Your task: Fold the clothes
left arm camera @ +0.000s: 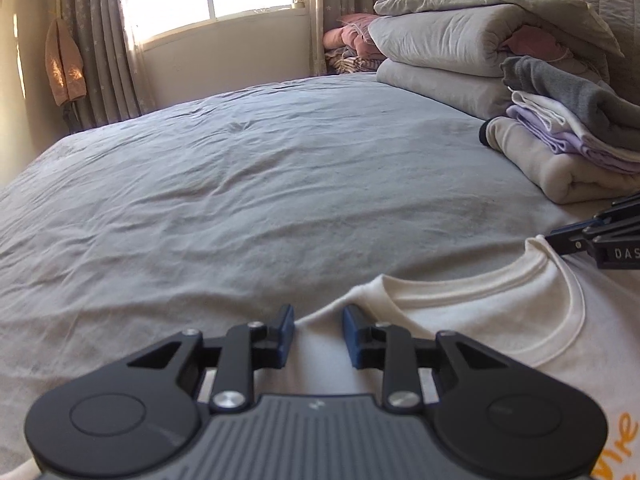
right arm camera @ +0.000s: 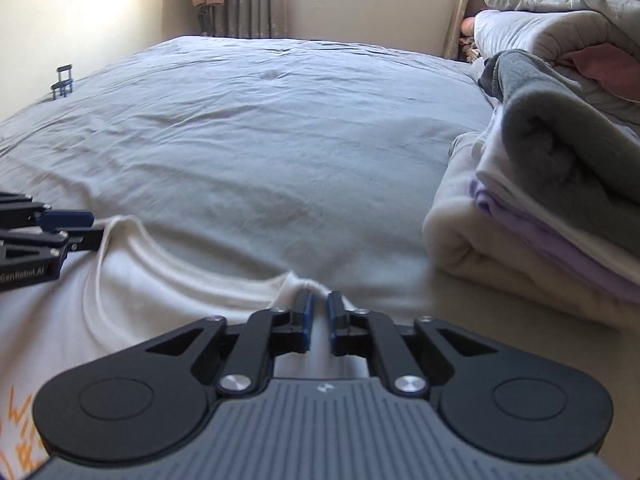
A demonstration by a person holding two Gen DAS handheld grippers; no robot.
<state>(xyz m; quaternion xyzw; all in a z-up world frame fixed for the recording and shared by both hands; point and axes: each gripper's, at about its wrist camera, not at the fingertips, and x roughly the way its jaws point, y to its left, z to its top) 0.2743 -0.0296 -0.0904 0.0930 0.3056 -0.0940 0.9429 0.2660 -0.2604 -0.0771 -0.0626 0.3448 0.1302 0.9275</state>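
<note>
A white T-shirt [left arm camera: 480, 320] with orange print lies flat on the grey bed, collar toward the window. My left gripper [left arm camera: 319, 334] is open at the shirt's left shoulder, and the fabric lies flat beneath and between its blue pads. The right gripper [right arm camera: 320, 318] is shut on a raised pinch of the T-shirt [right arm camera: 160, 280] at the other shoulder, just right of the collar. Each gripper appears at the edge of the other's view: the right gripper [left arm camera: 560, 240] beside the collar and the left gripper [right arm camera: 86, 228] at the far shoulder.
A stack of folded clothes [left arm camera: 560, 148] [right arm camera: 540, 208] in grey, white, lilac and cream sits on the bed [left arm camera: 240, 184] close to the right gripper. Folded quilts and pillows [left arm camera: 460, 36] are piled behind it. Wrinkled grey sheet stretches toward the window and curtains [left arm camera: 100, 40].
</note>
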